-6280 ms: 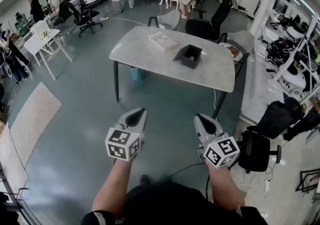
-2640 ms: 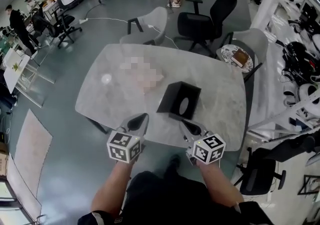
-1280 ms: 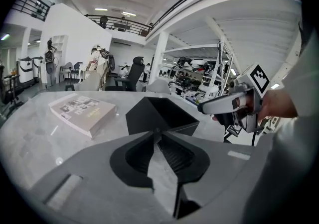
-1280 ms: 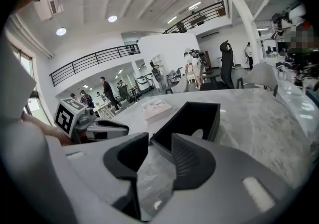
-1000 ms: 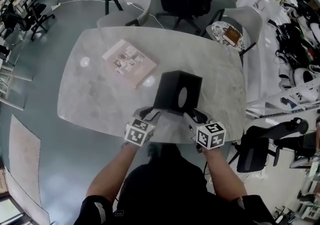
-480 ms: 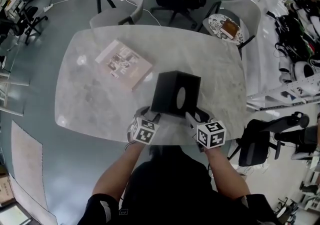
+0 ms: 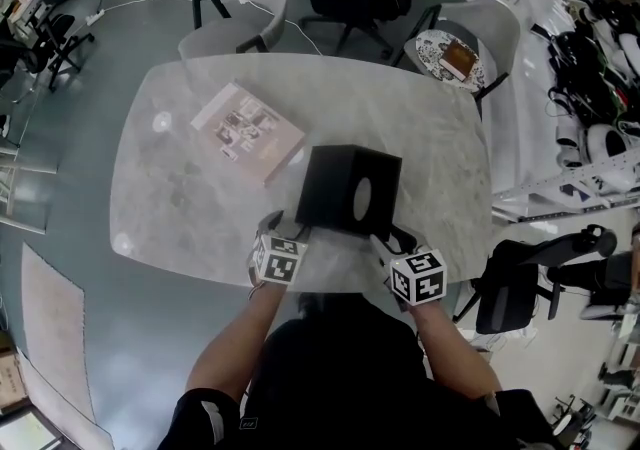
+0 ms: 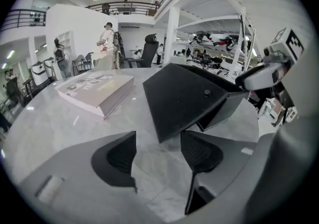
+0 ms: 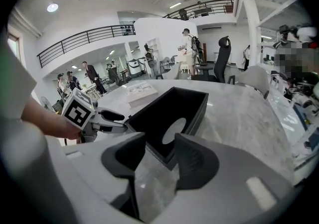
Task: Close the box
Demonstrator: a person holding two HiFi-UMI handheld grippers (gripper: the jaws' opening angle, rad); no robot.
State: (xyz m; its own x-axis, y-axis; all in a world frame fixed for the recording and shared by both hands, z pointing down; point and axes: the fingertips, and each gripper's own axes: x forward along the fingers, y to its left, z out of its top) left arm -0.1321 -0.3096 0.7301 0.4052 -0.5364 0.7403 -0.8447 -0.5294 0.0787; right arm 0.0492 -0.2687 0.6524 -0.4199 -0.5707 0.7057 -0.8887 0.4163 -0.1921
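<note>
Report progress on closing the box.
Done: left tool and right tool are at the black rectangular box on the grey marble table. In hand: both tools' jaws have just been opening and grip nothing; the box's black flap has its corner at the left jaw mouth. Remaining: interior exposed, flap raised; fold it shut.

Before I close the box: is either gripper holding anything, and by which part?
Nothing is held. The left gripper and right gripper have just been opening their jaws; a box corner sits between each pair of jaws, unpressed.
</note>
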